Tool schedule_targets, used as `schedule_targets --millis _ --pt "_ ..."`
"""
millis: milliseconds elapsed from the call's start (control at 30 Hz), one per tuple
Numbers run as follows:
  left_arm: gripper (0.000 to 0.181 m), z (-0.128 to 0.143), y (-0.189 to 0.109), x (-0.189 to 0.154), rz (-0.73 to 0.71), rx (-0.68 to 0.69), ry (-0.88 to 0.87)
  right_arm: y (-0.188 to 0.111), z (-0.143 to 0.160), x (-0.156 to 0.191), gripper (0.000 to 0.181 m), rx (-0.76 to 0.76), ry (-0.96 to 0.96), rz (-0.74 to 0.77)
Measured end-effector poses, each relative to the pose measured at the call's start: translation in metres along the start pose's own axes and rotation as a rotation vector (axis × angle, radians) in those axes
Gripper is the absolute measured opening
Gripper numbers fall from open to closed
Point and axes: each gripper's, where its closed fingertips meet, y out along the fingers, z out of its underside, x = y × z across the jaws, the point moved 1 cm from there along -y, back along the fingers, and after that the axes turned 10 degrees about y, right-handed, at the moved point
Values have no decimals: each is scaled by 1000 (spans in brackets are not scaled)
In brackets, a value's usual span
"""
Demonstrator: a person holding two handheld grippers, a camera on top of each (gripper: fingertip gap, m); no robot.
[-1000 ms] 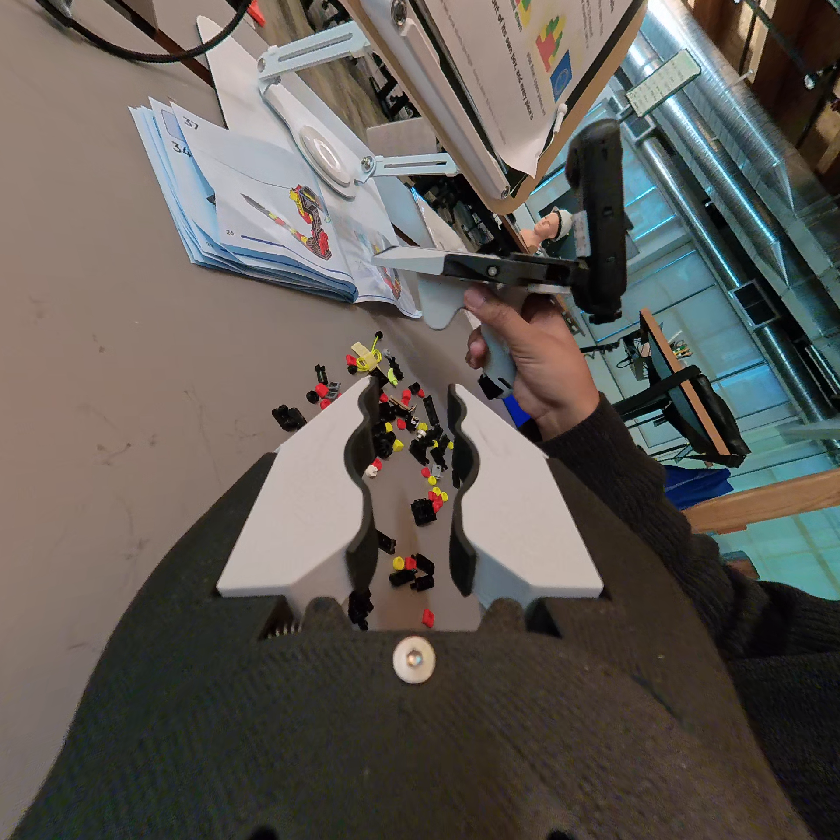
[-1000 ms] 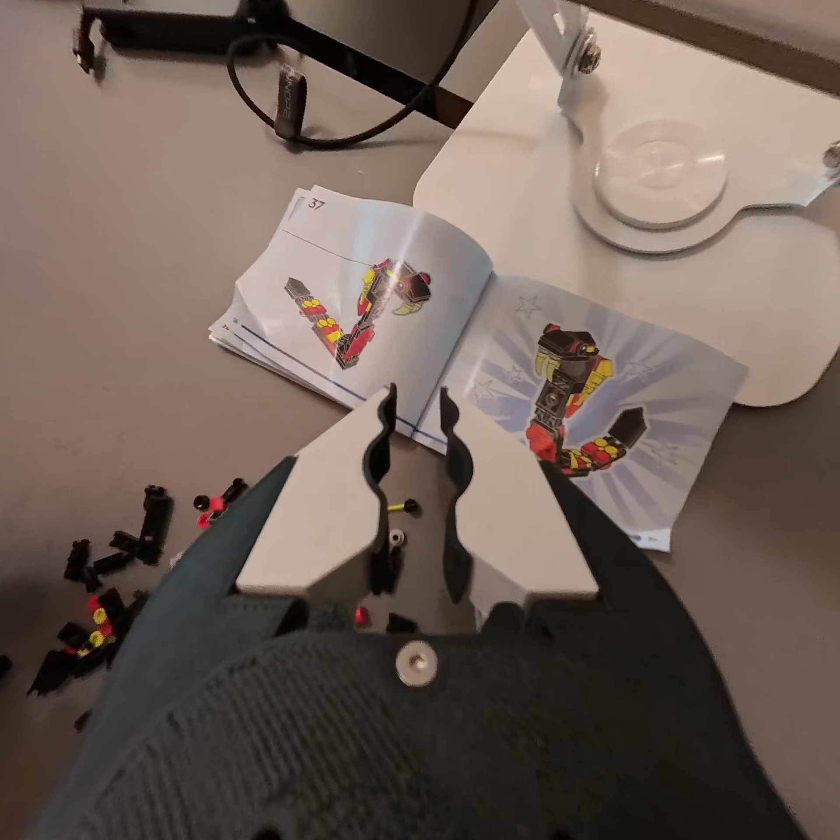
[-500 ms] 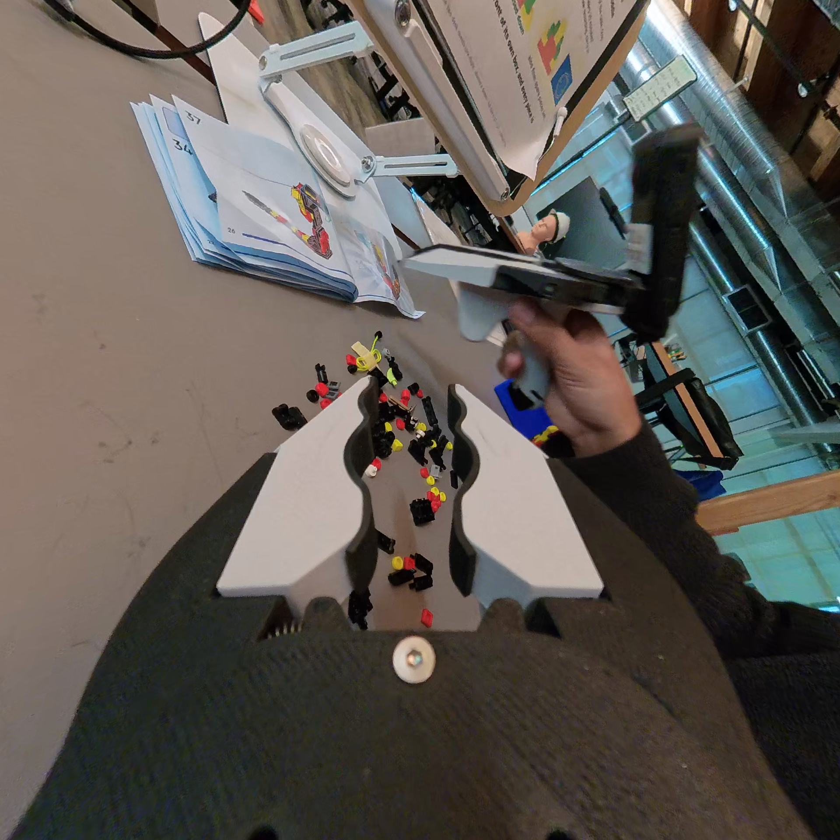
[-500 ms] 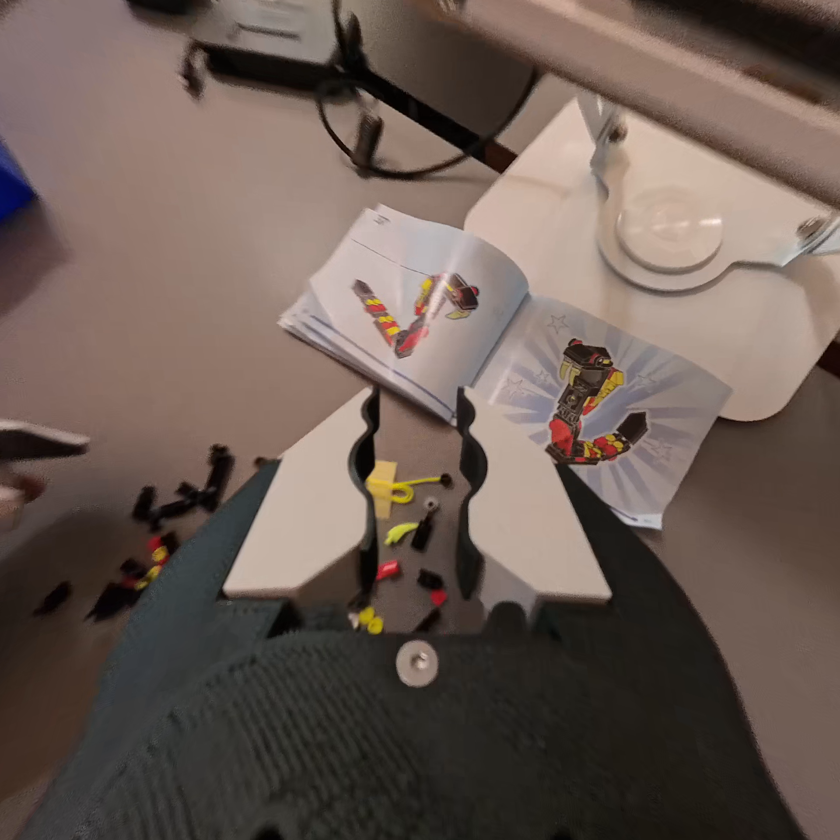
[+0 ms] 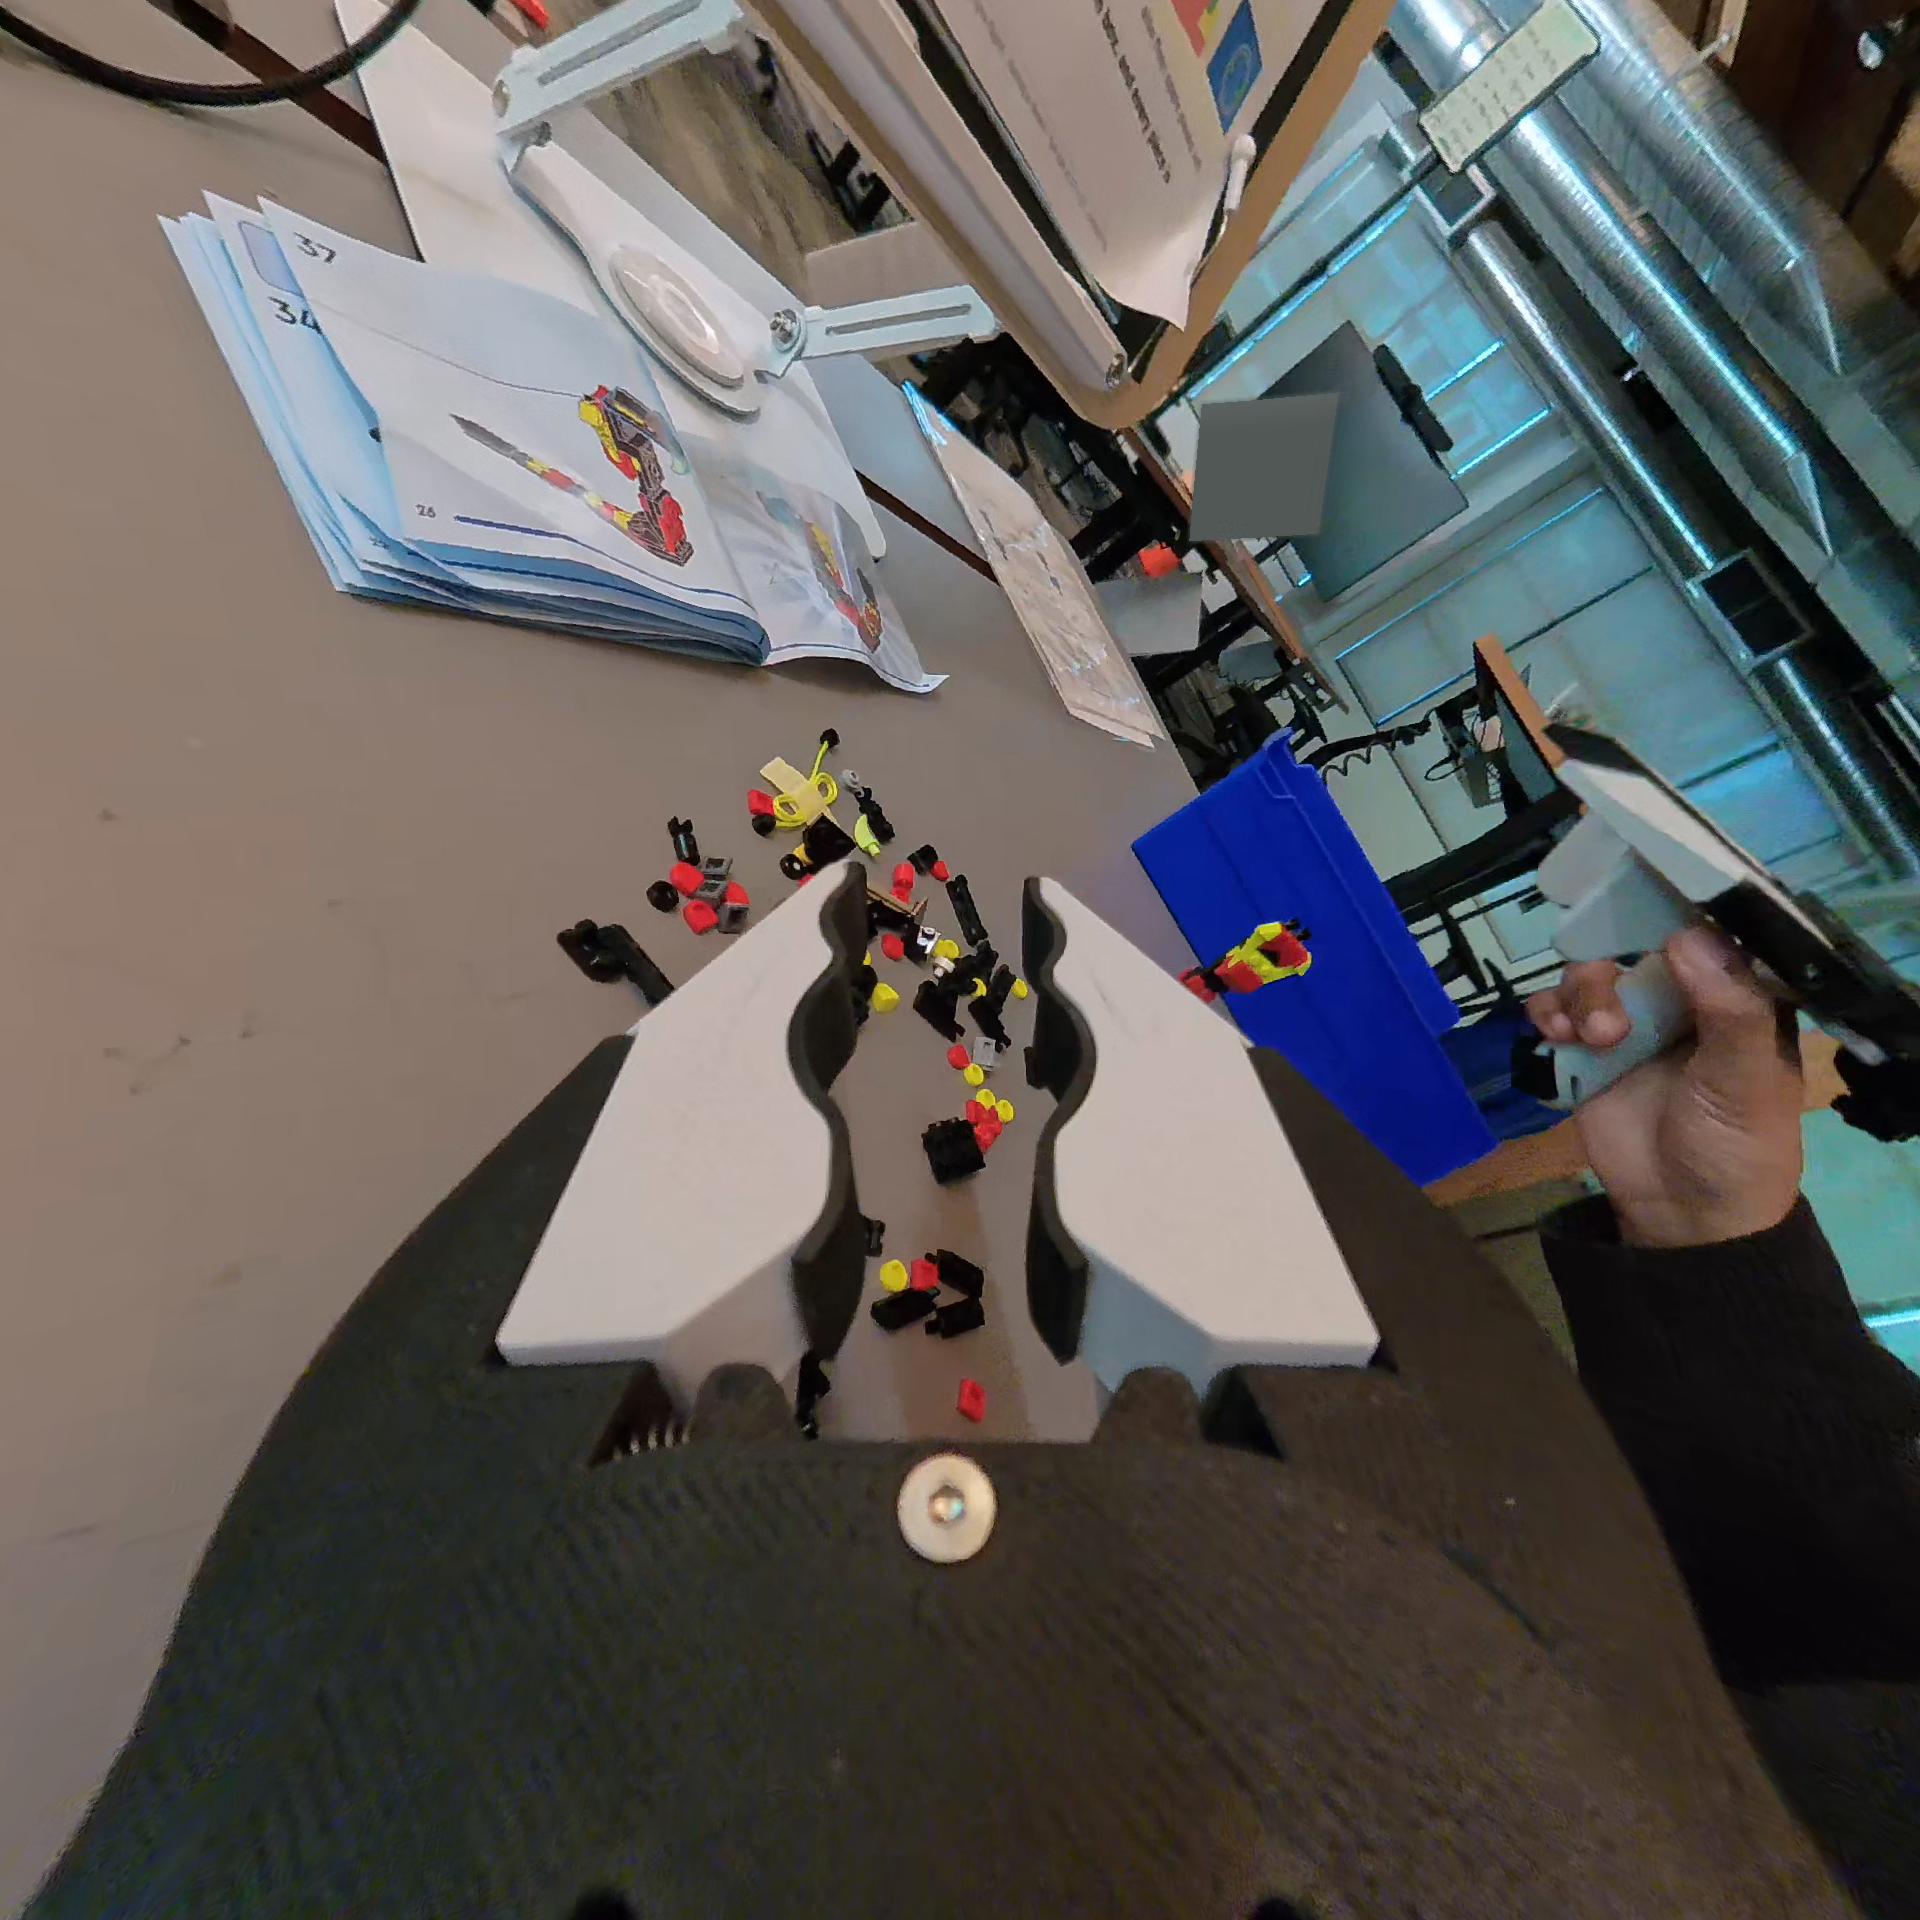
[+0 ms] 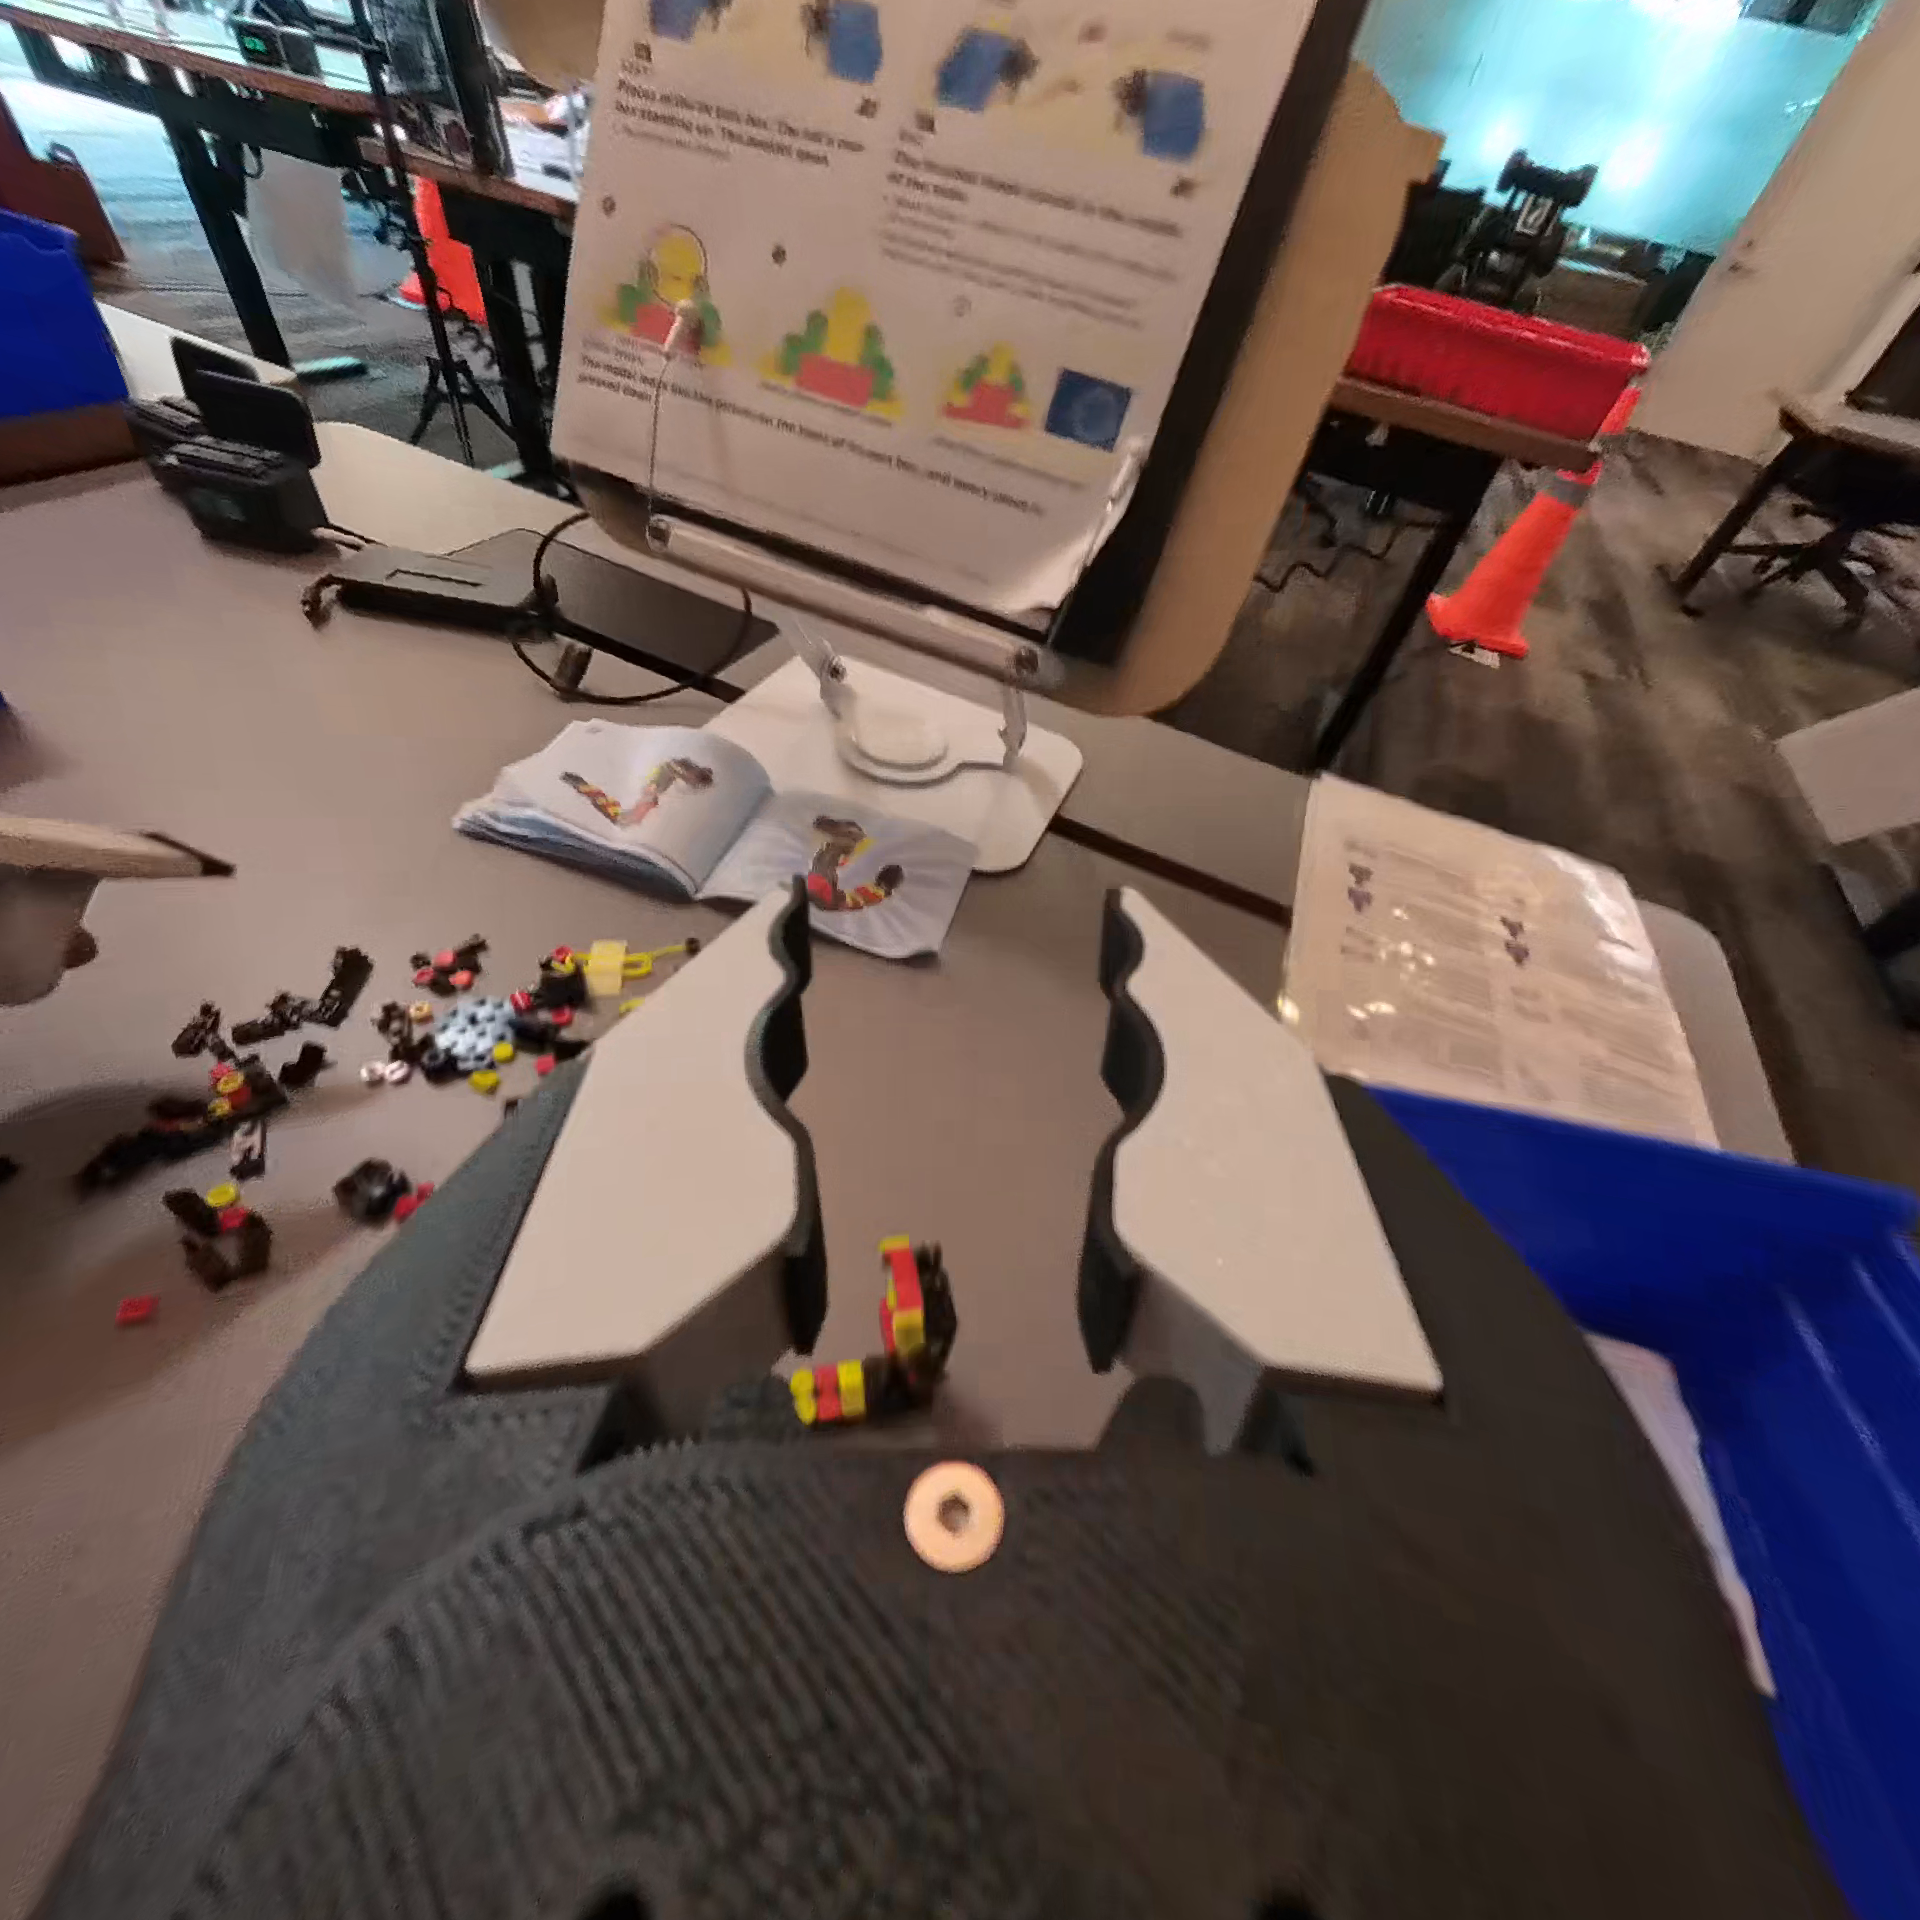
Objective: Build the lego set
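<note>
Lying between the wide-open, empty right claw fingers, partly built lego snake.

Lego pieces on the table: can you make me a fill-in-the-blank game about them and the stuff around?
1. The bin beside the loose Lego pieces is coloured ____.
2. The instruction booklet lies ____ on the table.
3. The jaws of the right hand-held gripper are ____, gripping nothing.
4. The partly built model is black, yellow and ____.

Missing words: blue; open; open; red
</note>
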Motion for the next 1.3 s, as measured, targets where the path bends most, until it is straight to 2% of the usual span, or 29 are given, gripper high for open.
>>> schedule_targets --millis 167,267,333,433,533,833,1300 --pt "27 6 5 -6 -10 29 72 -32 34 -9 44 -135 -8 -15" --pt "27 10 8 -8 -31 53 145 -37 59 -7 38 -184 36 -74" --pt "26 11 9 -8 -46 64 189 -38 63 -1 37 -211 79 -131" --pt "26 13 11 -9 -57 74 223 -35 63 12 39 -178 50 -203" --pt "26 16 14 -10 -65 90 252 -30 74 9 39 -130 27 -167" --pt "26 24 18 -8 -59 121 252 -19 95 -14 45 -16 249 -148" --pt "26 24 17 -5 -46 115 209 -9 114 -16 46 75 296 -132"
